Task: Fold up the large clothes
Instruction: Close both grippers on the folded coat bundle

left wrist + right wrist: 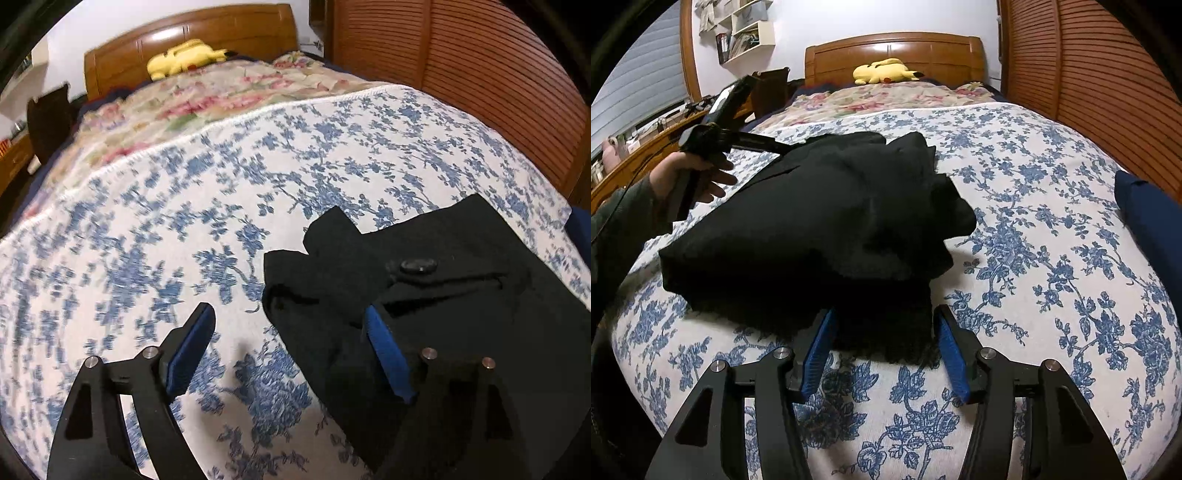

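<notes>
We see a black garment (pixel 820 221) with a dark button (pixel 417 266), partly folded into a rumpled heap, lying on the blue-flowered bedspread (pixel 1052 258).

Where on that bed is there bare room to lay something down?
Open blue-flowered bedspread lies right of the black garment, up to the wooden shutter wall, and beyond it toward the pink floral blanket. Crowded: the garment's left side, beside the hand.

bed (pixel 1052 229) | black garment (pixel 812 229), floral blanket (pixel 886 98), yellow plush (pixel 882 72)

left hand-held gripper (pixel 290 325): black frame, blue pads, silver pins | right hand-held gripper (pixel 886 328): same | sleeve (pixel 617 221): grey-green
</notes>
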The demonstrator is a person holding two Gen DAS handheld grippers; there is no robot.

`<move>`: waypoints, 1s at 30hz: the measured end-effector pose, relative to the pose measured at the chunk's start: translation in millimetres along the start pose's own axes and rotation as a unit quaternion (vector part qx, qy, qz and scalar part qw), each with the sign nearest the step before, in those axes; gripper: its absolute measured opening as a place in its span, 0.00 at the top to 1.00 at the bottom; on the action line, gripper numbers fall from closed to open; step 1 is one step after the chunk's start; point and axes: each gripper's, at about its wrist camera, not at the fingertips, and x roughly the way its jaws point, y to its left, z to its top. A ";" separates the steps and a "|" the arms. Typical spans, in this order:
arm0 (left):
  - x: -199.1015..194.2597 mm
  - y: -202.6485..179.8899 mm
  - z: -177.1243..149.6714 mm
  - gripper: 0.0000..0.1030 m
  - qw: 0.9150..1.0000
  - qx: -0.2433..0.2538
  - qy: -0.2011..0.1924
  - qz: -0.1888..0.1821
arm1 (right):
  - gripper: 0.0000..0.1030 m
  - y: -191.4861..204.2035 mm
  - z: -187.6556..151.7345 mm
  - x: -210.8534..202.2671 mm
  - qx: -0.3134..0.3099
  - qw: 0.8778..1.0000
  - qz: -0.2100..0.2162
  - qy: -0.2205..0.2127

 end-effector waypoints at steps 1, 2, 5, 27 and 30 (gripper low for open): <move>3.5 2.0 1.0 0.18 1.000 -0.002 0.003 -0.007 | 0.43 -0.1 0.4 0.7 0.001 1.000 -0.001 -0.001; 7.1 4.7 1.1 0.17 1.000 -0.006 0.006 -0.016 | 0.42 -0.3 0.8 1.4 0.001 1.000 -0.003 -0.001; 10.5 7.2 -2.2 0.17 0.999 -0.018 0.001 -0.035 | 0.39 -0.4 2.3 6.1 0.005 1.000 -0.005 0.004; -26.6 -27.2 4.2 0.87 0.998 -0.002 -0.021 -0.064 | 0.84 -7.3 9.8 12.7 0.025 0.997 0.065 -0.015; -51.0 -35.2 3.8 0.88 0.998 0.006 -0.038 -0.053 | 0.86 -14.8 12.9 3.5 0.029 0.998 0.052 -0.033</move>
